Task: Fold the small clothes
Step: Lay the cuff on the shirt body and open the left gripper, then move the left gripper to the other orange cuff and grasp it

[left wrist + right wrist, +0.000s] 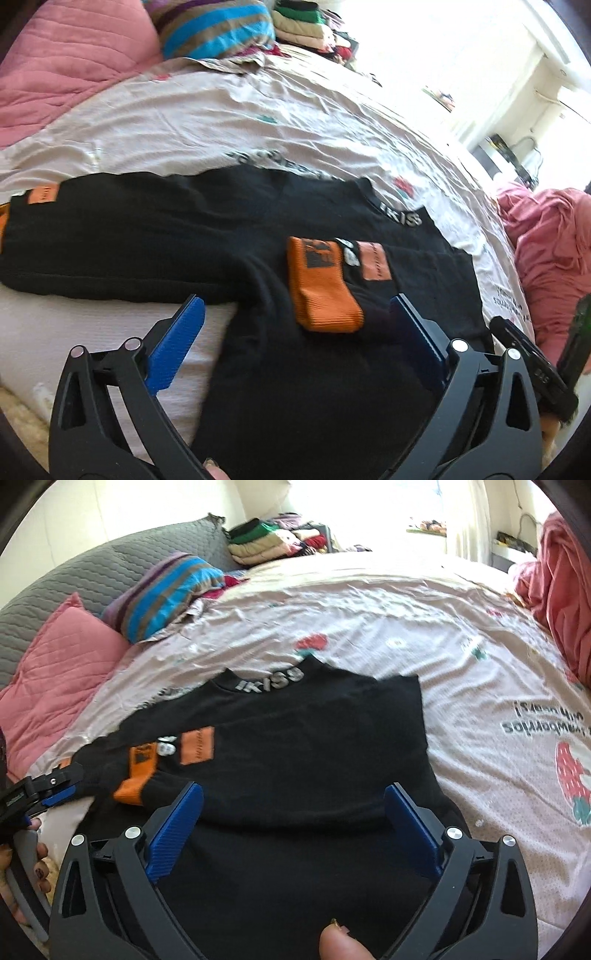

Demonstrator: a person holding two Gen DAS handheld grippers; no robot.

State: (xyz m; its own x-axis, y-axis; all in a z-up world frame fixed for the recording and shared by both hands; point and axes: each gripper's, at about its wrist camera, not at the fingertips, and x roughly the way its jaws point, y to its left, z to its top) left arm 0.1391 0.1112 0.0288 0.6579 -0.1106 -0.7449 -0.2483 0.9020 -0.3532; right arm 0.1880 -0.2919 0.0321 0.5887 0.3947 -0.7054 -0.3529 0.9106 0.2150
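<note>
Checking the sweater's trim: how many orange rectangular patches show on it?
2. One patch lies on the chest beside the folded orange cuff; another patch sits on the outstretched sleeve. Others may be hidden.

We count one black sweater (314, 738), two orange patches (376, 260) on it, two pink cushions (70, 55), one striped pillow (166, 594), and two grippers (295, 321).

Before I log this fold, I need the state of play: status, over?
Left claw open, right claw open, both empty. Black sweater flat on bedsheet, one orange-cuffed sleeve folded across chest. Nothing in the way.
</note>
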